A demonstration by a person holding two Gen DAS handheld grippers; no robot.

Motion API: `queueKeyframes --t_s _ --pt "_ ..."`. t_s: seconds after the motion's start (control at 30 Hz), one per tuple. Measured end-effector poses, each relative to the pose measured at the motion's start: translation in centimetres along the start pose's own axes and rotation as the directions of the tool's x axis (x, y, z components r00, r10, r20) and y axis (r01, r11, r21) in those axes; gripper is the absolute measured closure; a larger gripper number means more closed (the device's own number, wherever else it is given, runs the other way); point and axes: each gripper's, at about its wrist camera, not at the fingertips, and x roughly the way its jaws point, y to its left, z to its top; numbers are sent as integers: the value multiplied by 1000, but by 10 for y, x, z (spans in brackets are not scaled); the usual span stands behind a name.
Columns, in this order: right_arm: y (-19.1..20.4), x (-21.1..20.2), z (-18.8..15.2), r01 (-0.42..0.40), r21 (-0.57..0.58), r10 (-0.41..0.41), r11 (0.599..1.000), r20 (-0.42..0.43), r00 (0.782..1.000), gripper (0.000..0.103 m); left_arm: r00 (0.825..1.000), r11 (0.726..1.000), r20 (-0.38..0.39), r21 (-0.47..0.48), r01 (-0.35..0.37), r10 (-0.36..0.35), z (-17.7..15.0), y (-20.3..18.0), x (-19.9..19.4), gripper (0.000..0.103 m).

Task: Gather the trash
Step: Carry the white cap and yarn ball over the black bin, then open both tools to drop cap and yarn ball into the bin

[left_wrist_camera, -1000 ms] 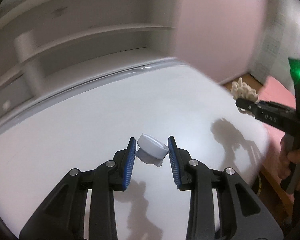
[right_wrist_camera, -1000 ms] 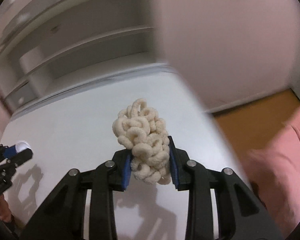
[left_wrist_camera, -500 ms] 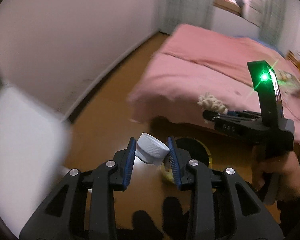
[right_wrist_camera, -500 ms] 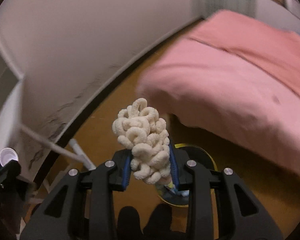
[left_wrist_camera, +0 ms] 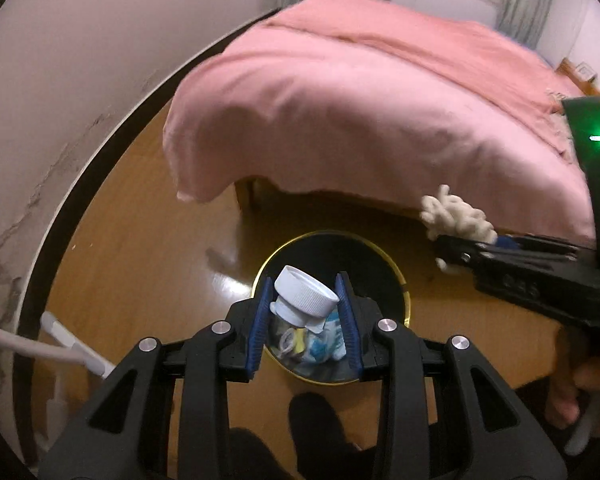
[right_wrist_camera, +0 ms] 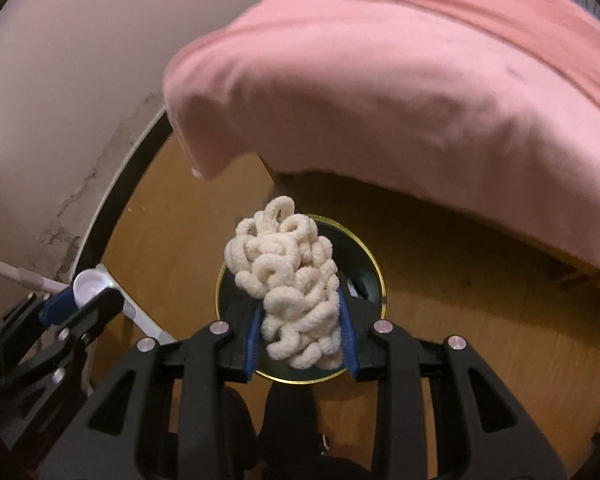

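My left gripper [left_wrist_camera: 305,300] is shut on a white ribbed bottle cap [left_wrist_camera: 306,298], held above a round black trash bin with a gold rim [left_wrist_camera: 396,276] on the wooden floor. Scraps of paper and wrappers [left_wrist_camera: 320,344] lie inside the bin. My right gripper [right_wrist_camera: 300,312] is shut on a cream clump of curly yarn-like material [right_wrist_camera: 288,276], also over the bin [right_wrist_camera: 366,276]. In the left wrist view the right gripper [left_wrist_camera: 456,240] with its clump [left_wrist_camera: 456,216] sits to the right of the bin. The right wrist view shows the left gripper [right_wrist_camera: 80,292] and cap [right_wrist_camera: 89,283] at the left.
A bed under a pink cover [left_wrist_camera: 360,100] overhangs the floor just behind the bin. A white wall with a dark skirting board [left_wrist_camera: 72,192] curves along the left. A white cable and plug [left_wrist_camera: 72,348] lie by the wall. Dark feet [left_wrist_camera: 312,420] stand below the bin.
Both grippers swung away from the white table toward the bed and dropped down over the bin. Each kept its hold, the left on the cap and the right on the clump.
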Motion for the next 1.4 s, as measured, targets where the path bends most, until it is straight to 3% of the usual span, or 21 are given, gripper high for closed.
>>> queueKeyframes --t_s 0.23,0.6,0.77,0.83,1.17,1.3,1.4 --pt "-13 6 1 -29 50 29 998 -13 999 70 1000 1000 -7 3 21 -21 2 -2 8 71" --pt "-7 3 0 -25 36 25 999 -15 1000 69 999 999 -19 -10 42 -42 3 -3 11 71" --pt "-10 3 1 -29 49 29 998 -5 1000 57 998 999 -25 -19 50 -50 3 -4 12 69" --pt "-11 1 1 -30 50 30 998 1 1000 53 998 999 -26 -17 48 -48 3 -4 12 62" --pt "-12 -2 2 -30 48 29 998 13 999 41 999 999 -21 -18 45 -46 1 -6 10 62" --pt "-13 -2 6 -29 46 28 999 19 999 37 999 999 -9 -15 38 -38 -2 -5 5 48" --pt "-10 -6 8 -28 42 27 999 20 999 30 1000 1000 7 -24 20 -19 -3 -2 -7 31"
